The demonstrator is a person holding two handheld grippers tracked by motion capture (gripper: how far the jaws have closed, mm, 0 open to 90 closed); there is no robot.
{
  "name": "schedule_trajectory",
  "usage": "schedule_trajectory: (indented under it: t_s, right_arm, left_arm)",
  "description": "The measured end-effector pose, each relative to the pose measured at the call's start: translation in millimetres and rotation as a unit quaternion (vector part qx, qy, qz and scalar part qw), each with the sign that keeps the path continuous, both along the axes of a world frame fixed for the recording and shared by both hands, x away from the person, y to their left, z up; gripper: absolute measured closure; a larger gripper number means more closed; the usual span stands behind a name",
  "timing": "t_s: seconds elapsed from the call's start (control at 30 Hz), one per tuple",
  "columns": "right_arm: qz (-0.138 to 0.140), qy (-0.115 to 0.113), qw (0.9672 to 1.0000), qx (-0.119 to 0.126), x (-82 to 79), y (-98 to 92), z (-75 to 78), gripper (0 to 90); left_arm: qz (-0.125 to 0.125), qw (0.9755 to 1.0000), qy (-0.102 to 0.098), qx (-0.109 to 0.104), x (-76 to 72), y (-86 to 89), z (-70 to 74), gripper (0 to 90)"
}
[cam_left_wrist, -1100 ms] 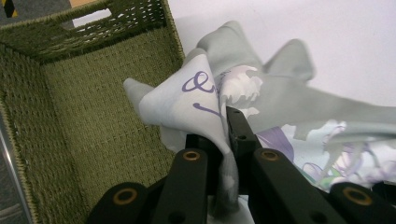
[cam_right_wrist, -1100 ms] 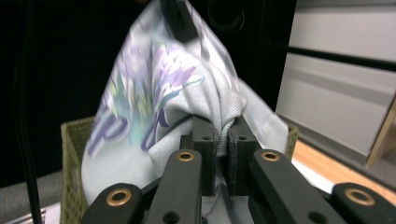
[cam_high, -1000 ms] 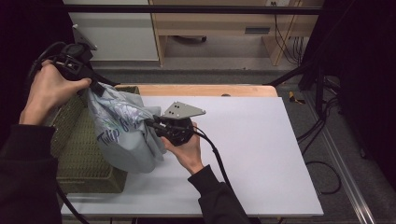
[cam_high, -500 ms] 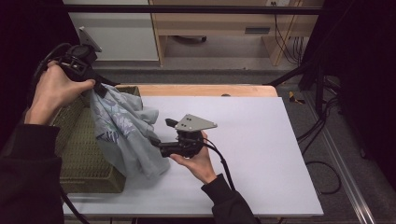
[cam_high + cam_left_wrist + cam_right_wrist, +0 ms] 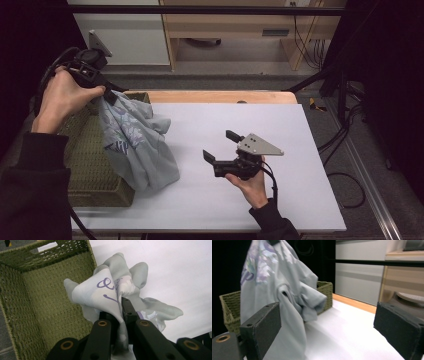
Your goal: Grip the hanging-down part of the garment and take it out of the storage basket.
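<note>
— What colour is the garment [image 5: 137,145] pinched in the left gripper [image 5: 107,94]?

— Pale grey, printed with purple script and lilac flowers near those black jaws.

— And the basket [image 5: 92,165] below that gripper?

— Olive-green weave. The table [image 5: 300,130] under the right gripper [image 5: 220,145] is white, edged in light wood at the far side.

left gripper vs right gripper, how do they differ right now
The left gripper is shut on the grey shirt, holding it up over the green basket; the right gripper is open, its fingers having just spread, nothing between them. The left is raised at the table's left edge; the right sits low over the bare middle. Both are black, hand-held, with trailing cables.
</note>
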State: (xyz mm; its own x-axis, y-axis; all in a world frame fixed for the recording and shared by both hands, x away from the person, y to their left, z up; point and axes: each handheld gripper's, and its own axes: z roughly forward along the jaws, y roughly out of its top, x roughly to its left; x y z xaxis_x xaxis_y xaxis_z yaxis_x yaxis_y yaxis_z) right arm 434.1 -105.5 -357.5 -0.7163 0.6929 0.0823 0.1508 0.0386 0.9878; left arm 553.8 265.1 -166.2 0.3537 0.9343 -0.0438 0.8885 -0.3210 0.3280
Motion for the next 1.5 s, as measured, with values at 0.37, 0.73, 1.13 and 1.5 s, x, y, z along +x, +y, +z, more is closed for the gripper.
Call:
schedule_trajectory:
  t_s: [0.37,0.73,1.13,1.5]
  right_arm:
    - [-0.062,-0.005,0.998,0.012,-23.3,-53.2,-21.3,1.1]
    - [-0.082,-0.008,0.9966,0.0,-43.0,-69.5,-42.4,0.3]
    - [-0.097,0.0,0.9952,0.009,-55.7,-83.9,-56.6,0.2]
    - [-0.105,0.008,0.9944,0.008,-60.5,-90.2,-65.8,0.2]
  left_arm:
    - [-0.001,1.0,0.003,-0.004,3.0,-0.9,-4.4,85.8]
    - [-0.001,1.0,0.004,-0.008,1.5,3.2,-4.4,85.8]
    - [0.0,0.9999,0.003,-0.012,2.2,5.3,-5.6,85.8]
    - [-0.001,0.9999,0.002,-0.014,1.2,7.4,-5.7,85.8]
